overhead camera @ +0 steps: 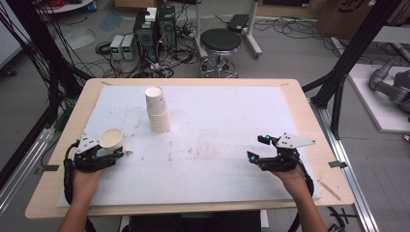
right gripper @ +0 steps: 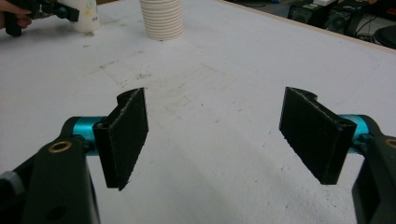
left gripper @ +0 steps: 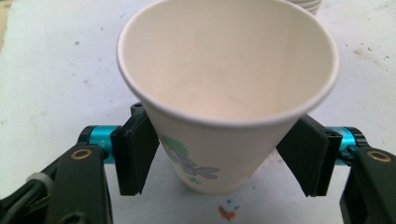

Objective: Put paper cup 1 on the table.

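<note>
A white-covered table [overhead camera: 217,159] in a cable-strewn lab. The left hand-held gripper [left gripper: 224,161] clamps 1 paper cup [left gripper: 226,93] upright near the table's left edge; the cup stack [overhead camera: 157,110] stands ahead and to its right, nearer this hand. The right hand-held gripper [right gripper: 224,135] hovers wide, holding nothing.

White paper cup [left gripper: 224,93] bears green-purple flower print.

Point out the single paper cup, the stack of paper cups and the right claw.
single paper cup [left gripper: 205,158], left gripper view, on its printed side wall.
stack of paper cups [overhead camera: 157,110], high view, on the stack's side.
right claw [right gripper: 215,135], right gripper view, midway between its open fingertips.
</note>
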